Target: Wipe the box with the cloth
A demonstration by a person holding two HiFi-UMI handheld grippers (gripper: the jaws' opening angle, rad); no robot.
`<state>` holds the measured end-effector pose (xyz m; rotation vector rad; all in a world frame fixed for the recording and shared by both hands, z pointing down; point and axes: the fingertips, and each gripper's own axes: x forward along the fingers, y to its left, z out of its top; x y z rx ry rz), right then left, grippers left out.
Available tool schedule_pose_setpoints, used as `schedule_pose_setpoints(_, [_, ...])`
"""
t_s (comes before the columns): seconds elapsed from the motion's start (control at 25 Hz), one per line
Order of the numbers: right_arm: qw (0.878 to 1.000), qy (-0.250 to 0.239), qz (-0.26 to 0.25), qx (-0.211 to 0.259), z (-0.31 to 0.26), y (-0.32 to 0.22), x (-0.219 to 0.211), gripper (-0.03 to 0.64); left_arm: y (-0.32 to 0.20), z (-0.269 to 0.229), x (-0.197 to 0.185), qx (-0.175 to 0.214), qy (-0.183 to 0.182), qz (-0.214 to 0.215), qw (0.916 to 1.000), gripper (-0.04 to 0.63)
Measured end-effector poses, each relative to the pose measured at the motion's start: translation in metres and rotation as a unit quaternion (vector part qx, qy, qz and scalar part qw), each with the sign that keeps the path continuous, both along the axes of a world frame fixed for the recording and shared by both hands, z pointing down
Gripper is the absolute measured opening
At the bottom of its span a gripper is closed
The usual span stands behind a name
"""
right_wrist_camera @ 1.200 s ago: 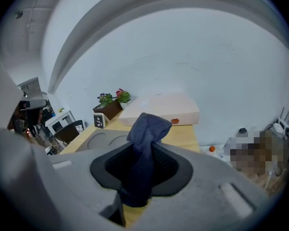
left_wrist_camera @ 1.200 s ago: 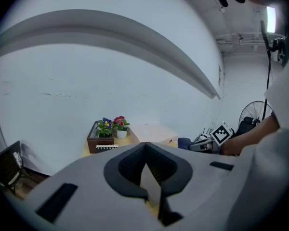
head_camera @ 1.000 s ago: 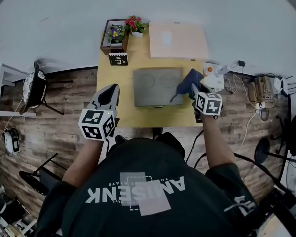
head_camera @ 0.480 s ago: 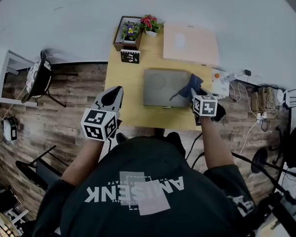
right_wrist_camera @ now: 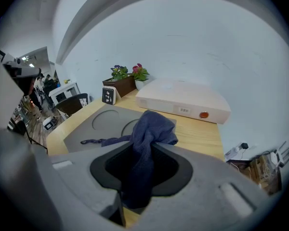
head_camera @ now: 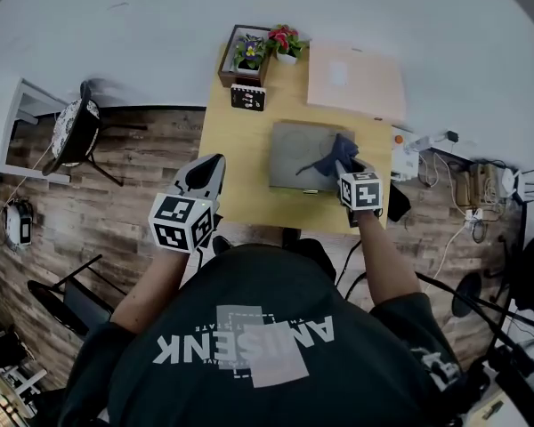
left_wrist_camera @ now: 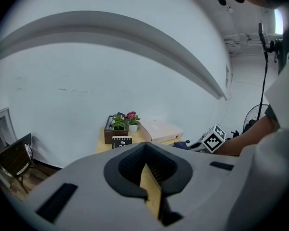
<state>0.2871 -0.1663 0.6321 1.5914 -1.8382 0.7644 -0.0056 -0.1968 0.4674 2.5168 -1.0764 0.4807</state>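
A flat grey box [head_camera: 298,154] with two round recesses lies in the middle of the yellow table [head_camera: 236,149]. My right gripper [head_camera: 347,164] is shut on a dark blue cloth [head_camera: 336,151] over the box's right part; a thin strand trails left across the lid. In the right gripper view the cloth [right_wrist_camera: 151,124] bunches out of the right gripper [right_wrist_camera: 143,148] above the grey box [right_wrist_camera: 98,126]. My left gripper [head_camera: 206,171] hangs off the table's front-left corner, shut and empty; in its own view the left gripper [left_wrist_camera: 145,153] shows only table through a thin slit.
A cream box [head_camera: 356,80] lies at the table's back right. A planter with flowers [head_camera: 249,52] and a small marker card [head_camera: 248,97] stand at the back left. Cables and a power strip [head_camera: 418,145] sit right of the table, a chair [head_camera: 76,132] to the left.
My right gripper has carried the cloth left, from beside the grey box's right edge to over its right part. The left gripper has held its place.
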Motion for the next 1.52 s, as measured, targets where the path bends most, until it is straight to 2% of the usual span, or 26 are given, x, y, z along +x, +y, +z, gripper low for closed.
schedule_pose_setpoints(0.32, [1.0, -0.02, -0.003, -0.005, 0.0, -0.008, -0.029, 0.1, 0.004, -0.004, -0.022, 0.001, 0.005, -0.02, 0.9998, 0.0])
schedule_pose_setpoints(0.6, [1.0, -0.012, -0.018, 0.002, -0.001, -0.017, -0.051, 0.1, 0.006, -0.001, -0.047, 0.001, 0.005, -0.046, 0.9989, 0.0])
schedule_pose_setpoints(0.92, [0.996, -0.015, -0.091, -0.013, 0.003, -0.026, -0.106, 0.1, 0.008, -0.002, -0.066, 0.001, 0.009, -0.068, 0.9976, 0.0])
schedule_pose_setpoints(1.52, [0.993, -0.008, -0.115, -0.004, 0.004, -0.055, -0.155, 0.1, 0.018, 0.002, -0.115, -0.002, 0.006, -0.131, 0.9914, 0.0])
